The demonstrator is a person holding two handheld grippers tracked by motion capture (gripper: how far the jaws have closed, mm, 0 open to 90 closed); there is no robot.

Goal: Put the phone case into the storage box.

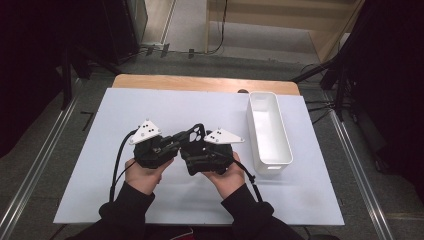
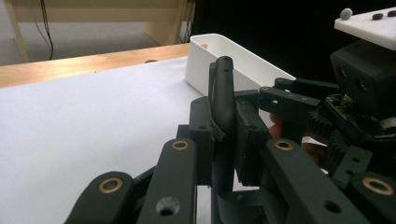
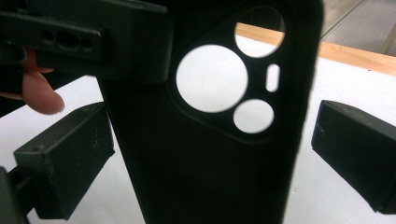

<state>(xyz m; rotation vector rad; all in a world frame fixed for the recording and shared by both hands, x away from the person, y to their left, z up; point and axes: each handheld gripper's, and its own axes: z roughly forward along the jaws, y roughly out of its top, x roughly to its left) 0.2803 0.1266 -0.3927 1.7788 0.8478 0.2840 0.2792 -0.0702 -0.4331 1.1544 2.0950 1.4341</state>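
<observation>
Black phone case (image 1: 196, 134) stands edge-on, pinched in left claw (image 2: 227, 140), held above table (image 1: 200, 107). Right claw (image 3: 210, 154) spread wide, a jaw on either side of case, pads off it. Likely handover. Close right claw squarely on case's flat faces below camera cutout, then loosen left. White bin (image 1: 269, 131) sits beyond right claw, probable drop spot.

We wear black long sleeves (image 1: 127, 205), and our two black grippers, left gripper (image 1: 172, 142) and right gripper (image 1: 197, 145), carry pale three-cornered plates with dark studs, brass-ringed pivots, toothed gears and black cables trailing toward six o'clock.
</observation>
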